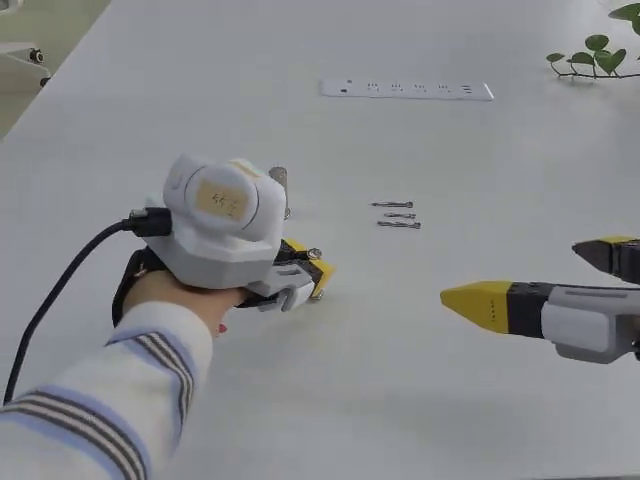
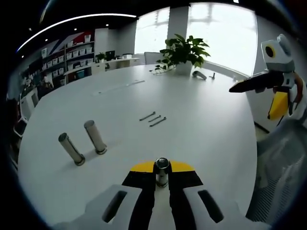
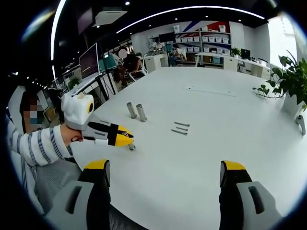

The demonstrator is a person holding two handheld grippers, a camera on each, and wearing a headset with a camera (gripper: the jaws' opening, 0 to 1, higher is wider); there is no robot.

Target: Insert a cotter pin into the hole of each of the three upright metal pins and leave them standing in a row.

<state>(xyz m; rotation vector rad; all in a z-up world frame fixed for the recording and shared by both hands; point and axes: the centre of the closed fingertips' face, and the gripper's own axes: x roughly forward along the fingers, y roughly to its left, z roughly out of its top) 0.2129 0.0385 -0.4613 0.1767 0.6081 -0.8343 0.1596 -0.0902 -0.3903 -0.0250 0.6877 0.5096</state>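
My left gripper (image 2: pixel 161 179) is shut on a metal pin (image 2: pixel 161 166) that I see end-on between the yellow jaw tips. In the head view this gripper (image 1: pixel 316 274) rests low on the white table (image 1: pixel 330 400), with another pin (image 1: pixel 279 180) peeking out behind it. Two more metal pins (image 2: pixel 72 149) (image 2: pixel 95 137) stand upright to its left. Three cotter pins (image 1: pixel 397 215) lie side by side farther right. My right gripper (image 3: pixel 165 175) hovers wide open with nothing in it, short of the cotter pins (image 3: pixel 181 128).
A white power strip (image 1: pixel 405 89) lies at the far side of the table. A leafy plant (image 1: pixel 595 55) sits at the far right corner. A person's striped sleeve (image 1: pixel 95 410) and a black cable (image 1: pixel 60 290) trail from the left gripper.
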